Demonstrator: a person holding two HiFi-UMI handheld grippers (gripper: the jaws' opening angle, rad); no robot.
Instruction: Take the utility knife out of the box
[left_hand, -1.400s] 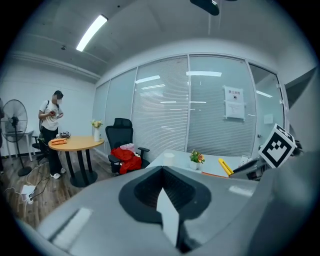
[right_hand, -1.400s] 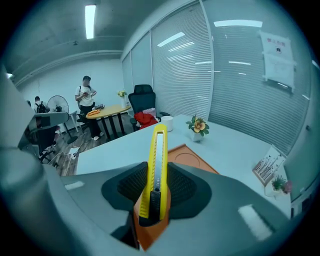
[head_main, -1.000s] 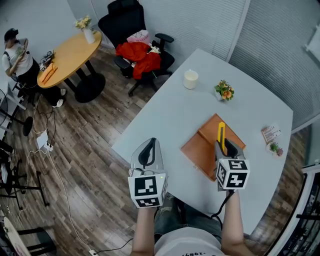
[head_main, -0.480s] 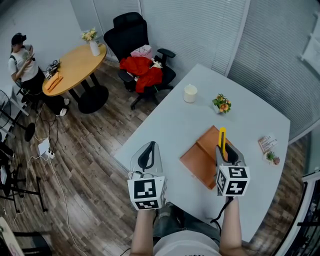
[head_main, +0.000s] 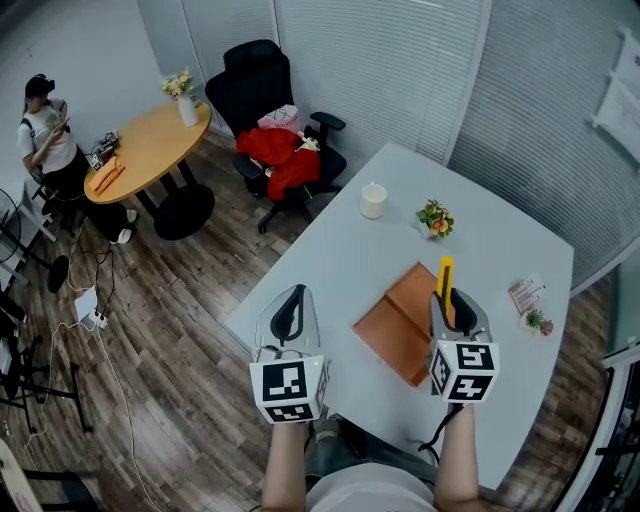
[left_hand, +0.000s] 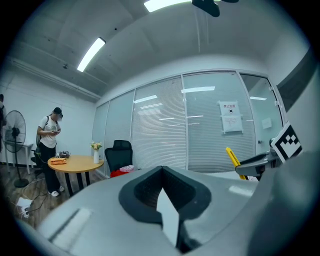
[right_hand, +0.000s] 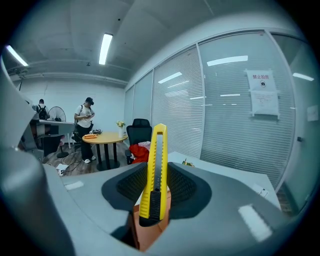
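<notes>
My right gripper (head_main: 447, 290) is shut on a yellow utility knife (head_main: 444, 278), which sticks out past the jaws and is raised above the table. In the right gripper view the knife (right_hand: 155, 172) stands upright between the jaws, black slider at its lower end. Below it lies the flat orange-brown box (head_main: 400, 322) on the white table (head_main: 330, 260); a bit of the box (right_hand: 150, 227) shows under the knife. My left gripper (head_main: 290, 310) hangs shut and empty over the table's near left corner. From the left gripper view the knife (left_hand: 233, 159) shows at the right.
A white cup (head_main: 373, 200), a small flower pot (head_main: 434, 219) and a card with a tiny plant (head_main: 528, 300) stand on the table's far side. Beyond are a black chair with red cloth (head_main: 280, 150), a round wooden table (head_main: 140, 140) and a person (head_main: 45, 125).
The view has drifted slightly; both grippers keep their poses, with the knife still held above the box. The person at the round table has shifted a little.
</notes>
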